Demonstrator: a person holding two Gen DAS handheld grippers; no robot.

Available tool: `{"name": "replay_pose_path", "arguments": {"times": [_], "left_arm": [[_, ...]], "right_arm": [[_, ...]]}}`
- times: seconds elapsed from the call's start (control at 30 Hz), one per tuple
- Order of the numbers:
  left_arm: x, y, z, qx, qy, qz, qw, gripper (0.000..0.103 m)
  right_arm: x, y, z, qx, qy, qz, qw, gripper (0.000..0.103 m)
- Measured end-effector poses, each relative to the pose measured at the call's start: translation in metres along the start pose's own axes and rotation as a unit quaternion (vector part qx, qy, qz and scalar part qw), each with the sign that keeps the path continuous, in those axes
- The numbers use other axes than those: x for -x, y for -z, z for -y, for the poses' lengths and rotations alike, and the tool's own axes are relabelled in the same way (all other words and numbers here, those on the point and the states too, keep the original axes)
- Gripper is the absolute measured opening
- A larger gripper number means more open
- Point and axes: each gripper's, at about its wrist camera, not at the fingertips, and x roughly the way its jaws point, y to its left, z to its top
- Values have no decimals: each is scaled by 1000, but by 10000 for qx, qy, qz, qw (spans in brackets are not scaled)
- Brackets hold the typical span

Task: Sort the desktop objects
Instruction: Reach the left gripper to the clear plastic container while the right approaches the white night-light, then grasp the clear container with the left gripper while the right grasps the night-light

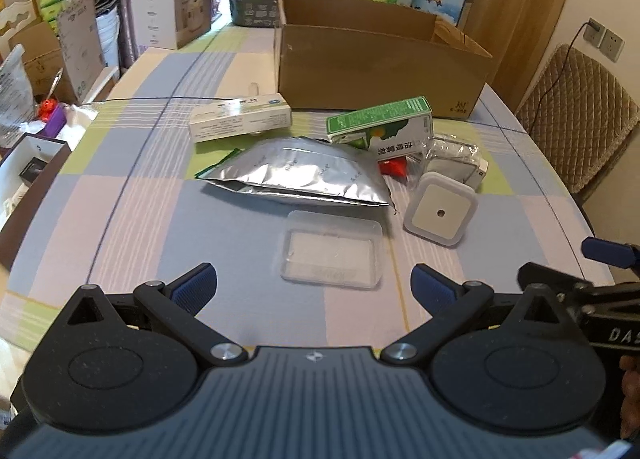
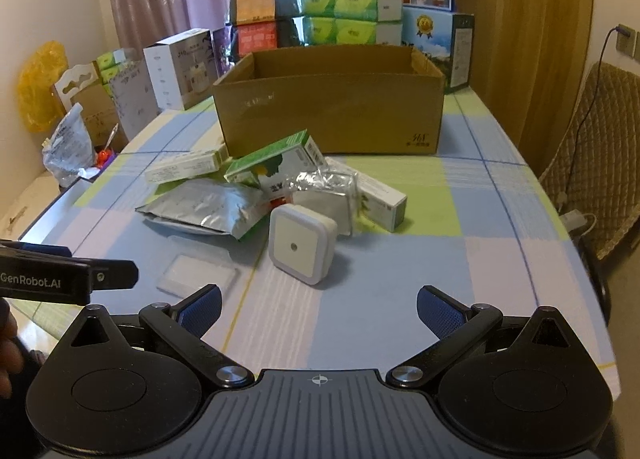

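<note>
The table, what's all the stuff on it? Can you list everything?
Cardboard box: one, brown, open, far side of table.
Foil pouch: one, silver, middle of pile.
Green carton: one, green and white, propped on the pile.
Long carton: one, white, left of green carton.
Night light: one, white, square, nearest right gripper.
Clear case: one, transparent, flat, nearest left gripper.
Tablecloth: one, pastel checks.
Left gripper: one, black, blue pads, open.
Right gripper: one, same, open.

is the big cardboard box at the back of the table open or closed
Open. The cardboard box has no flaps over its top, and its inner back wall shows in both views. Whether anything lies inside cannot be told.
</note>
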Motion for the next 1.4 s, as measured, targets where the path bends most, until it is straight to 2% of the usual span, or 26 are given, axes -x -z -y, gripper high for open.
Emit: {"name": "replay_pose_path", "arguments": {"times": [0.3, 0.43, 0.53, 0.7, 0.8, 0.97, 1.33, 1.4], "left_arm": [[-47, 1, -5, -166, -4, -300, 9994, 102], [-68, 2, -5, -197, 50, -329, 9993, 101], [-84, 0, -5, -127, 280, -357, 9989, 100], [-99, -4, 2, -511, 404, -223, 9976, 90], [-101, -5, 3, -688, 320, -166, 9970, 90], [-94, -6, -9, -658, 266, -26, 9975, 89], [-94, 0, -35, -383, 286, 68, 9988, 90], [-94, 1, -35, -389, 295, 101, 9988, 90]], "right_arm": [[-46, -1, 12, 99, 160, -19, 9998, 101], [-63, -1, 25, -24, 84, -111, 9999, 99], [-71, -1, 27, -83, 35, -176, 9998, 99], [-81, 1, 30, -150, 43, -279, 9995, 99], [-87, 2, 29, -153, 61, -296, 9994, 99], [-94, 0, 20, -133, -8, -289, 9995, 98], [-121, -12, -1, -79, -97, -270, 9996, 80], [-128, -15, -4, -108, -123, -243, 9996, 72]]}}
